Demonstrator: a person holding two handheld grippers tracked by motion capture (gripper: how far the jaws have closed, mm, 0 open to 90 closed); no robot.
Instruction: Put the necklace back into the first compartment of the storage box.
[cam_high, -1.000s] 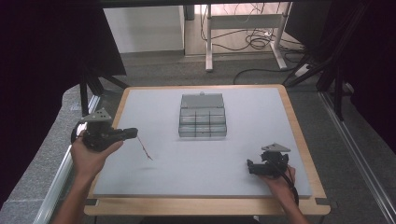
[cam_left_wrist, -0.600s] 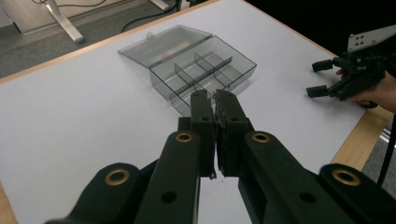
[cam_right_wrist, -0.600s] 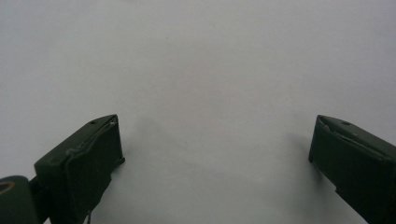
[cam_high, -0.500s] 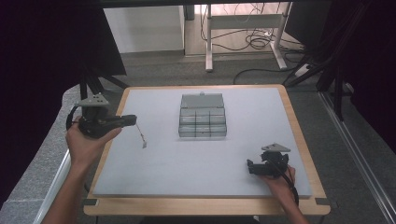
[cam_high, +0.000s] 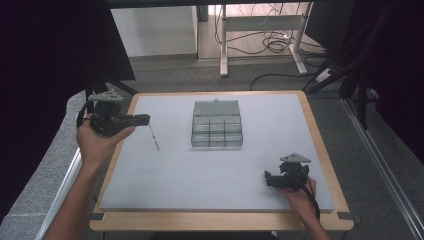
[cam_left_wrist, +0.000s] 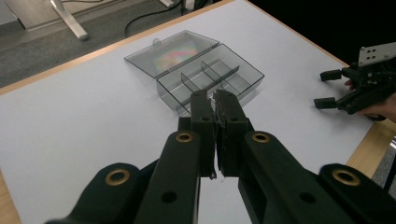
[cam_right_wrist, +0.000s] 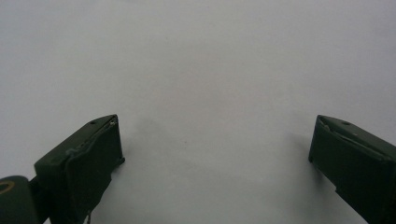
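1. The left gripper (cam_high: 145, 119) hovers above the left edge of the counter (cam_high: 165, 170), to the left of the clear compartment box (cam_high: 217, 126), with its jaws closed on the top end of a thin dark cable tie (cam_high: 154, 138).
2. The cable tie hangs down from the jaws, its lower end free above the grey mat, well left of the box.
3. From the left gripper view, the jaws (cam_left_wrist: 215, 116) press together, pointing toward the box (cam_left_wrist: 210, 79); the thin strip shows as a dark sliver between them.
4. The box sits at the middle of the counter, its lid laid open flat behind it, dividers visible inside.
5. The right gripper (cam_high: 267, 180) rests low near the front right corner of the counter, well right of and nearer the person than the box, its jaws spread wide with nothing between them.
6. In the right gripper view, bare grey mat lies between its jaws (cam_right_wrist: 215, 154).
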